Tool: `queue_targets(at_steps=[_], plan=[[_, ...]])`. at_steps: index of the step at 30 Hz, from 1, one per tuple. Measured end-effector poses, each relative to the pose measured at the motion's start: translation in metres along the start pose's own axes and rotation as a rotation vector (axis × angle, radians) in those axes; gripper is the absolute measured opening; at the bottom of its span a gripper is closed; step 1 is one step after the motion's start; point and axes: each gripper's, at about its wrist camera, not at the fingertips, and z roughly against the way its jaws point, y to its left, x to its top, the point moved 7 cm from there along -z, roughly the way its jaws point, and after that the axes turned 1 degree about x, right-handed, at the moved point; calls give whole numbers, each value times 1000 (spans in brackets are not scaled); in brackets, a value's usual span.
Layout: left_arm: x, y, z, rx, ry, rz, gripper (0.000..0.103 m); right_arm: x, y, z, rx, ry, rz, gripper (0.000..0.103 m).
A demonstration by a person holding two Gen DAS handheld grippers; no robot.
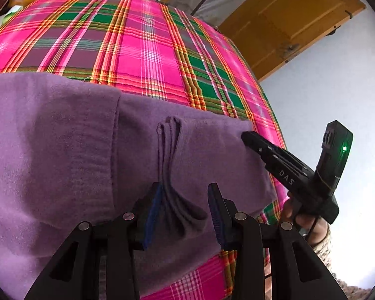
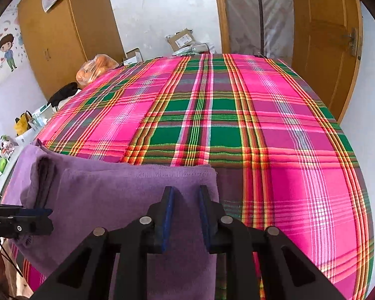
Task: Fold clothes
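A purple garment (image 1: 62,150) lies partly folded at the near edge of the pink and green plaid bedspread (image 1: 147,50). My left gripper (image 1: 185,200) is open, its pads (image 1: 152,215) on either side of a raised, pleated ridge of the purple fabric (image 1: 172,155) that leans on the left pad. My right gripper (image 2: 186,195) is open just above the garment's (image 2: 137,200) right edge, with nothing between its fingers. It also shows in the left wrist view, the right gripper (image 1: 246,137) tip resting at the garment's right corner. The left gripper (image 2: 46,218) appears at the far left.
The plaid bedspread (image 2: 262,125) stretches far beyond the garment. A bag of oranges (image 2: 97,70) and cardboard boxes (image 2: 182,40) sit at its far side. Small items (image 2: 25,125) crowd the left. A wooden door (image 2: 325,50) and wardrobe (image 2: 62,37) stand behind.
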Motion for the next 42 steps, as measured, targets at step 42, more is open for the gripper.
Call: queue_targets(at_steps=[42], plan=[[-58,7,79,26,-71,54,39,-62,111,47,197,-56,225,22]])
